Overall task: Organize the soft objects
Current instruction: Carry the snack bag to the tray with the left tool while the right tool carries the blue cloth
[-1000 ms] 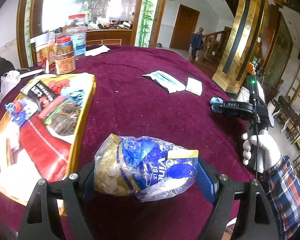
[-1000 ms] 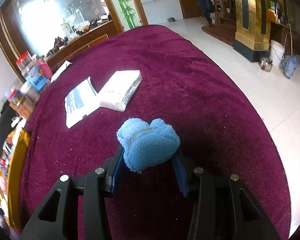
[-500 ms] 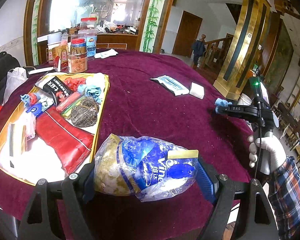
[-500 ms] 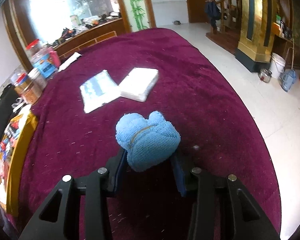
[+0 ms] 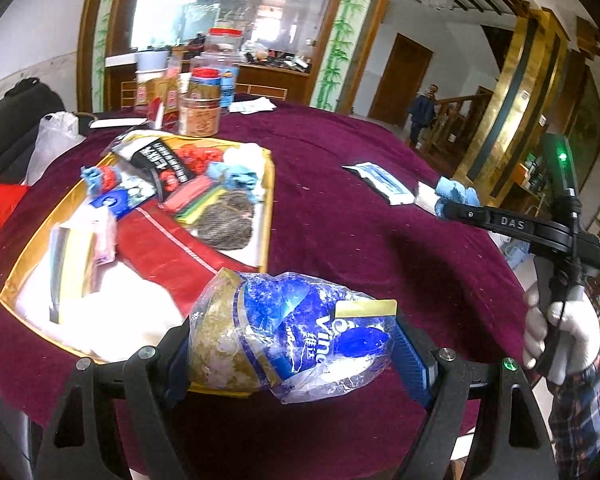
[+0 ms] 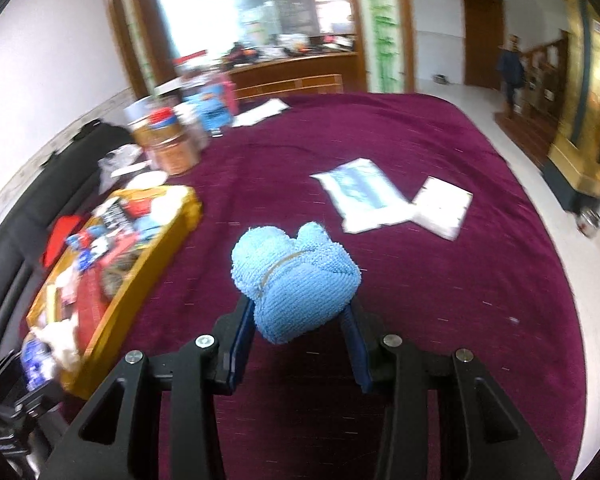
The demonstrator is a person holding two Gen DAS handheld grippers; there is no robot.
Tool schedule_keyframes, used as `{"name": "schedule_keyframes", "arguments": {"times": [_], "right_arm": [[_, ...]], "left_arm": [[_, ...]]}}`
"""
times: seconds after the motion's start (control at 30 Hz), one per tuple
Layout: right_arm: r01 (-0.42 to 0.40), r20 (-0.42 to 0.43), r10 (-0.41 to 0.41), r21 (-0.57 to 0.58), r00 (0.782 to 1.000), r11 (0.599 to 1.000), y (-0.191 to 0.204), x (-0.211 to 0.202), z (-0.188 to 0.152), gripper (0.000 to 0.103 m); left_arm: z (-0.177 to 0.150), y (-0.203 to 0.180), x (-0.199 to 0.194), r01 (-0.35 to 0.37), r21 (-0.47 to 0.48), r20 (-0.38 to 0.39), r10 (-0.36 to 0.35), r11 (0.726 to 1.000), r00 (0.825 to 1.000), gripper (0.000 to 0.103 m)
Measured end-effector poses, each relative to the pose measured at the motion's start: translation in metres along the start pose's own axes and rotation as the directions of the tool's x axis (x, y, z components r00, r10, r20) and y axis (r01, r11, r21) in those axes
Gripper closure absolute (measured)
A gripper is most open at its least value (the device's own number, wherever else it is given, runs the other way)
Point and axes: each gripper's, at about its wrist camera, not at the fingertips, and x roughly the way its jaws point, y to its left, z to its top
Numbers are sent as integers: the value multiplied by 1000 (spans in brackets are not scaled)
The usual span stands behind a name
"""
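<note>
My left gripper (image 5: 296, 344) is shut on a crinkled blue and clear plastic pack (image 5: 288, 332), held above the near corner of the yellow tray (image 5: 268, 200). My right gripper (image 6: 298, 312) is shut on a rolled light-blue towel (image 6: 296, 276) and hangs over the maroon tablecloth (image 6: 420, 288). In the left wrist view that right gripper (image 5: 446, 202) comes in from the right with the towel (image 5: 456, 192), held by a white-gloved hand (image 5: 560, 328). The tray (image 6: 112, 292) lies left of the towel and holds several soft items.
Two flat white packets (image 6: 392, 204) lie on the cloth beyond the towel. Jars and boxes (image 5: 200, 108) crowd the far left of the table. A person (image 5: 422, 112) stands by the stairs in the background. The table edge drops to the floor at right.
The right gripper rose and swung left with the towel, bringing the tray into its view. The left gripper drew back with the pack, so more of the tray shows.
</note>
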Motion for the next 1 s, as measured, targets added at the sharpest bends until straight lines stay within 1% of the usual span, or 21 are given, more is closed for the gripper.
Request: {"name": "schedule_keyframes", "arguments": {"times": [0.2,0.3,0.43,0.53,0.7,0.87,1.0], "right_arm": [[-90,-10,90,-102,996,991,61,4,6,63],[-128,-16,127,-134,992,983,83,5,7,63],[-185,-36,182,-171,983,968,112,12,8,63],[-236,-64,228,-197,972,952,135,19,6,63],[-286,-110,267,-229,957,930,161,31,-1,63],[-315,-152,284,-247,947,916,177,45,-5,63],[-340,-182,300,-256,936,905,188,56,-7,63]], "left_arm": [[3,30,-7,-25,-55,10,26,998,1000,17],[7,46,-13,-42,-85,23,44,995,999,17],[16,74,-20,-78,-124,38,84,989,996,17],[24,97,-22,-113,-150,40,120,982,992,17],[35,131,-17,-154,-198,33,164,968,986,17],[39,156,-20,-170,-242,34,183,955,982,17],[37,172,-21,-184,-259,14,194,948,981,17]]}}
